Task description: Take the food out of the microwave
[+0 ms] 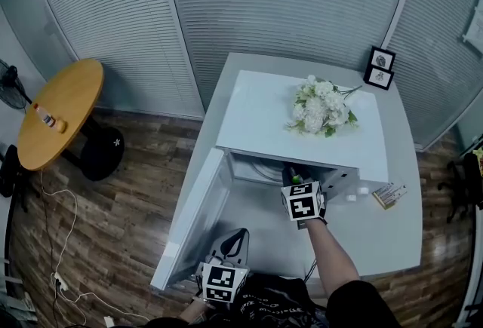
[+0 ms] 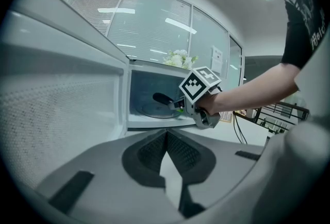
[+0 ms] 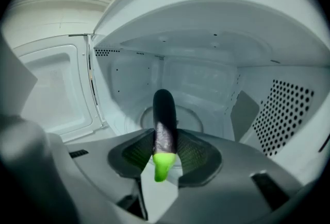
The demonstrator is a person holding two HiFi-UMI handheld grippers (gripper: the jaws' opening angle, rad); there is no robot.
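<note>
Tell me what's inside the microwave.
A glass turntable, and above it an eggplant clamped in the right gripper. That gripper's body hides the front floor of the microwave.

Microwave [image 1: 264,119] on table [image 1: 396,232], flowers [image 1: 321,108] on top, eggplant [image 3: 165,120] in its opening, door [image 1: 192,217] swung left
</note>
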